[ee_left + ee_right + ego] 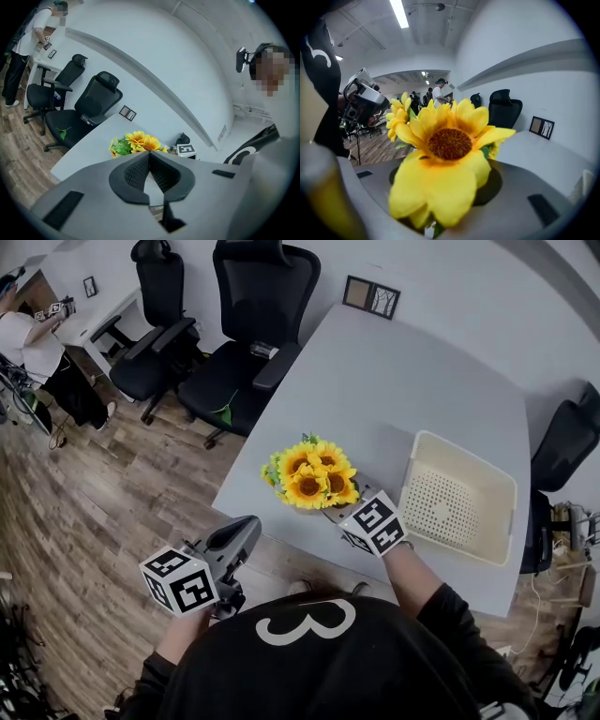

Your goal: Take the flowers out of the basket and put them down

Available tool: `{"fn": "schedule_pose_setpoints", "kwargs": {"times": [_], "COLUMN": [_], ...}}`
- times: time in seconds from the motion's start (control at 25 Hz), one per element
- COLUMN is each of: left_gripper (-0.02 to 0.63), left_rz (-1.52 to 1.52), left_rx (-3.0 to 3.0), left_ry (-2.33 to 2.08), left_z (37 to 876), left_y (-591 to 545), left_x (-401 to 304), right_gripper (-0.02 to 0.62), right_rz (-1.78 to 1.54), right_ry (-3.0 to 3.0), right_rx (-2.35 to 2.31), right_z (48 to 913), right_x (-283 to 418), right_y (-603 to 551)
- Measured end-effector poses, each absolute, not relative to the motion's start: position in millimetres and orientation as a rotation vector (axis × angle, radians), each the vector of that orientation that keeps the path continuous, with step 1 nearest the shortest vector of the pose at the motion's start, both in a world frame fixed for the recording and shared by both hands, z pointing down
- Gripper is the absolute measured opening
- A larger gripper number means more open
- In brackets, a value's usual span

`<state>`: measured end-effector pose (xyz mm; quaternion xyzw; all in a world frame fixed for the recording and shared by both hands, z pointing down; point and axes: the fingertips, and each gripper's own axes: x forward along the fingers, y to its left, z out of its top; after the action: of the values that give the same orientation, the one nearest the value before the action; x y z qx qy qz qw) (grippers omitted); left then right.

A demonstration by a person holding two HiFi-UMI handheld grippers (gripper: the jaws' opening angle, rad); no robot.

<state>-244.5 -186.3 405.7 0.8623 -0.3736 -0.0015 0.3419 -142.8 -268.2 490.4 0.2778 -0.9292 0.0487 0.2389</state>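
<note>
Put-down step, I reckon: keep the flowers [311, 476] inboard of the desk [412, 381] edge, get the stem end resting on the surface, and only then open. Right claw [336, 512] is clamped on them low down, with the blooms just past its tips and filling the right gripper view. They're out of the basket [506, 495], left of it, centre of the head view, near the desk's lower-left edge. Left claw [150, 159] is closed and empty, off the desk at lower left.
</note>
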Motion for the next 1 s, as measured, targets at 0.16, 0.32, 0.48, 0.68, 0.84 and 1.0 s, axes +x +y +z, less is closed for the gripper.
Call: {"fn": "schedule_pose_setpoints", "kwargs": {"times": [0.16, 0.32, 0.48, 0.68, 0.84, 1.0], "left_gripper": [0.012, 0.012, 0.012, 0.012, 0.012, 0.012], "left_rz": [0.024, 0.05, 0.057, 0.042, 0.024, 0.032], "left_rx": [2.235, 2.227, 2.224, 2.22, 2.206, 2.191], "left_ry": [-0.953, -0.943, -0.938, -0.941, -0.944, -0.91], "left_z": [412, 417, 421, 424, 427, 435], "left_y": [-188, -192, -193, -198, -202, -201], "left_x": [-242, -241, -242, -250, -250, -241], "right_gripper": [0.195, 0.195, 0.195, 0.207, 0.212, 0.212], "right_rz": [0.167, 0.182, 0.21, 0.27, 0.277, 0.264], "right_ry": [-2.543, -2.537, -2.538, -2.572, -2.576, -2.583], "right_rx": [0.775, 0.779, 0.786, 0.842, 0.849, 0.844], "right_z": [506, 519, 532, 537, 538, 538], "right_x": [-145, -146, -143, -145, -145, -147], "right_y": [-272, -277, -279, -281, -280, -279]}}
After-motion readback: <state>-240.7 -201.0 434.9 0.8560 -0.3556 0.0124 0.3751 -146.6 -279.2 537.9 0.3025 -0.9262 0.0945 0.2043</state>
